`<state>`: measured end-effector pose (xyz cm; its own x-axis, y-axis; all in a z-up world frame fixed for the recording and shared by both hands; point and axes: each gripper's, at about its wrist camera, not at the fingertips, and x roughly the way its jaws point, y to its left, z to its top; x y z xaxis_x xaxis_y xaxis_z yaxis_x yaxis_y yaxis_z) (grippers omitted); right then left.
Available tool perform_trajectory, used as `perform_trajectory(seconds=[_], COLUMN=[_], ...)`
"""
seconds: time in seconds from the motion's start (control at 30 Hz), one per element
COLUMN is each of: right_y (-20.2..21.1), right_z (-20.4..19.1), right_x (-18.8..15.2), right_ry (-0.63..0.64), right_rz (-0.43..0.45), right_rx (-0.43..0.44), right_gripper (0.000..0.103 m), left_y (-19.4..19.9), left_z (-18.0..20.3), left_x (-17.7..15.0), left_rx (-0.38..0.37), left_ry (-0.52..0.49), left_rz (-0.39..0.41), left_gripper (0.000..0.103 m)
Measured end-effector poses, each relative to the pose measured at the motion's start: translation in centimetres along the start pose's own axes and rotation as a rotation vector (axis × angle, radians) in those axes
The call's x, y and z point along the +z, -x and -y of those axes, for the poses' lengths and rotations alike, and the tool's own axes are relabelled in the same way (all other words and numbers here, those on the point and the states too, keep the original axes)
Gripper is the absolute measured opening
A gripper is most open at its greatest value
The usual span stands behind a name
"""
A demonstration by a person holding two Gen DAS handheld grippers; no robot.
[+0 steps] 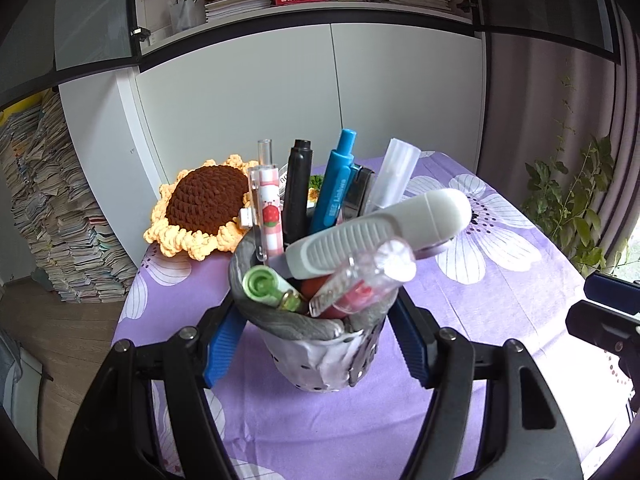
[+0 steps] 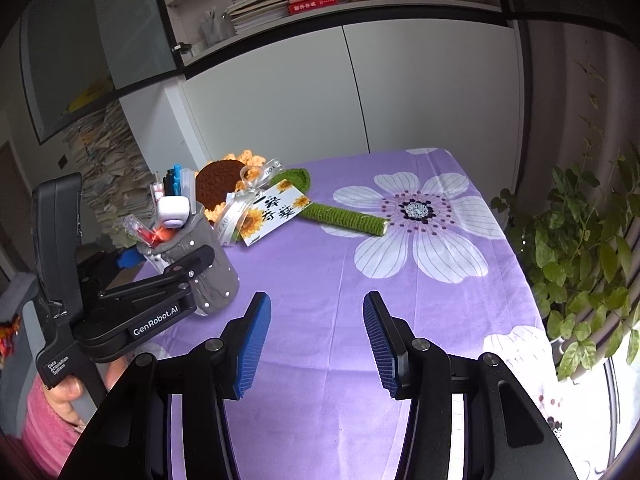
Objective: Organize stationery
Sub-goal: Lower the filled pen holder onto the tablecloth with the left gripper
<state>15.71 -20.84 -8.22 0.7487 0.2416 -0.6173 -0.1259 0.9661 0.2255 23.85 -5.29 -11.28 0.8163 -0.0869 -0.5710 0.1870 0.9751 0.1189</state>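
Your left gripper [image 1: 316, 344] is squeezed tight on the grey and white pen pot with little dots [image 1: 320, 356]. One blue pad [image 1: 224, 344] presses on each side of the pot. The pot stands at the near left part of the purple tablecloth with big white flowers [image 2: 320, 264].

The pot is very full. A fat white and grey correction tape [image 1: 380, 232] lies tilted across the top. In front of it leans a clear pen with a red inside [image 1: 360, 284]. A green tube [image 1: 268, 286] pokes out at the near left. Standing up behind are a pink checked pen with a strawberry [image 1: 267, 204], a black marker [image 1: 298, 188], a bright blue pen [image 1: 334, 184] and a see-through white pen [image 1: 394, 176].

Your right gripper [image 2: 317, 344] is partly open and holds nothing. Only the cloth shows between its blue pads. It hangs over the near middle of the table, to the right of the pot.

A knitted sunflower with a brown middle and yellow petals [image 2: 218, 188] lies just behind the pot, and its green stem [image 2: 344, 216] points right. A white card with ribbon [image 2: 274, 210] rests on it.
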Motion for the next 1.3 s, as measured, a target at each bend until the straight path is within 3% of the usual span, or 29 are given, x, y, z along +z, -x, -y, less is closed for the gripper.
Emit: perform_trajectory(seconds=[0.4, 0.7, 0.9, 1.03, 1.3], right_y=[-0.1, -1.7, -2.4, -2.5, -2.3], right_z=[4.3, 5.1, 4.8, 4.3, 3.1], right_x=[0.6, 1.0, 1.0, 1.1, 1.1], right_ry=[-0.079, -0.09, -0.082, -0.076, -0.054], right_rz=[0.002, -0.019, -0.038, -0.042, -0.06], right_rx=[-0.042, -0.047, -0.037, -0.029, -0.04], right_gripper=[0.049, 0.049, 0.049, 0.049, 0.049], left_y=[-3.3, -4.8, -4.3, -3.3, -2.6], left_z=[4.0, 4.1, 4.0, 4.3, 4.2], left_x=[1.9, 1.2, 0.9, 0.8, 0.1], left_rx=[-0.026, -0.058, -0.041, -0.004, 0.011], left_ry=[-0.054, -0.034, -0.044, -0.071, -0.103], left_rz=[-0.037, -0.06, -0.046, -0.008, -0.04], left_gripper=[0.068, 0.068, 0.071, 0.087, 0.089])
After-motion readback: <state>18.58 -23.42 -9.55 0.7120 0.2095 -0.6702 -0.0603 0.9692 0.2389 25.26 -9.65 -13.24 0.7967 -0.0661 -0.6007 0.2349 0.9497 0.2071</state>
